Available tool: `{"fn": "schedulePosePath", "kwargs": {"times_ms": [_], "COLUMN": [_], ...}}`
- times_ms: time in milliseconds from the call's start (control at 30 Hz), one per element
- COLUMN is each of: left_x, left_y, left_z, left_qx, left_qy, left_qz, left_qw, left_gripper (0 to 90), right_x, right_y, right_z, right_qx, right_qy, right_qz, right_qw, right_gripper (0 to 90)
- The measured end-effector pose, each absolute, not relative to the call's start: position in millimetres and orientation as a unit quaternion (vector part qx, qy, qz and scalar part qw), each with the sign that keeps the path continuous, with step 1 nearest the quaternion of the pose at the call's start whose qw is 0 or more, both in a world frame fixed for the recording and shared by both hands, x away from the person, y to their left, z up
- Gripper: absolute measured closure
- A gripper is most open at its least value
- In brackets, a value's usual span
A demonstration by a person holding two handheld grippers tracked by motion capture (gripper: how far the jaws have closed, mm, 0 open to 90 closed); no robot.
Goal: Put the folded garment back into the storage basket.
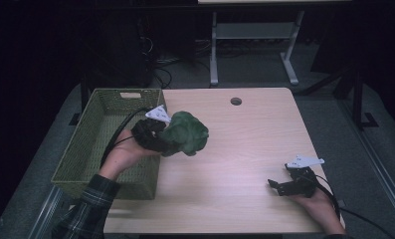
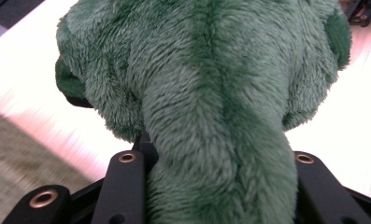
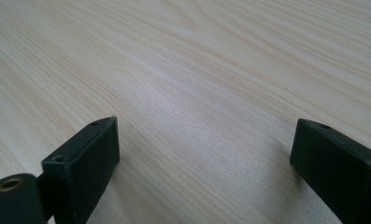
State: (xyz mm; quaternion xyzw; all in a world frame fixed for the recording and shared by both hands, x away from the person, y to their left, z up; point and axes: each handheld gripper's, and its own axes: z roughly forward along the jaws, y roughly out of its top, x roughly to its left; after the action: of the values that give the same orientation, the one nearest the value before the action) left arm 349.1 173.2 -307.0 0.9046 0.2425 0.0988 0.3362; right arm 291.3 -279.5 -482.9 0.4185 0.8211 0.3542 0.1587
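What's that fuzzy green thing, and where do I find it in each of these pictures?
High view: a green plush toy, left of centre, held by the left gripper beside the woven basket.
Left gripper view: the toy takes up the middle, clamped between the black jaws.
Right gripper view: not in it; open jaws over bare wood.
Shared landmark: the pale wooden table.
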Motion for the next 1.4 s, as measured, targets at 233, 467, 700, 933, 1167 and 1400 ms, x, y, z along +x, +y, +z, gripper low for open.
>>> {"fn": "schedulePosePath", "kwargs": {"times_ms": [233,467,700,933,1167,1400], "left_x": [346.6,342.4,340.7,348.9,363.4,371.3], "left_y": [210.5,249.3,291.8,314.8,322.9,319.1], "left_z": [-299.3,-295.7,-305.4,-336.2,-366.6,-395.7], "left_qx": [0.89,0.873,0.848,0.837,0.839,0.849], "left_qy": [0.277,0.316,0.371,0.411,0.428,0.431], "left_qz": [0.122,0.152,0.179,0.179,0.172,0.158], "left_qw": [0.341,0.339,0.335,0.313,0.288,0.262], "left_gripper": [57.5,57.5,57.5,57.5,57.5,56.5], "right_x": [291.2,291.2,291.3,291.3,291.5,291.5], "right_y": [-279.5,-279.6,-279.5,-279.5,-279.7,-279.7], "right_z": [-482.8,-482.8,-482.9,-482.8,-482.9,-482.9], "right_qx": [0.419,0.419,0.42,0.42,0.421,0.42], "right_qy": [0.821,0.821,0.82,0.82,0.82,0.82], "right_qz": [0.354,0.354,0.354,0.354,0.354,0.354], "right_qw": [0.159,0.159,0.159,0.159,0.16,0.161], "right_gripper": [7.9,8.0,8.1,8.1,8.1,8.1]}}
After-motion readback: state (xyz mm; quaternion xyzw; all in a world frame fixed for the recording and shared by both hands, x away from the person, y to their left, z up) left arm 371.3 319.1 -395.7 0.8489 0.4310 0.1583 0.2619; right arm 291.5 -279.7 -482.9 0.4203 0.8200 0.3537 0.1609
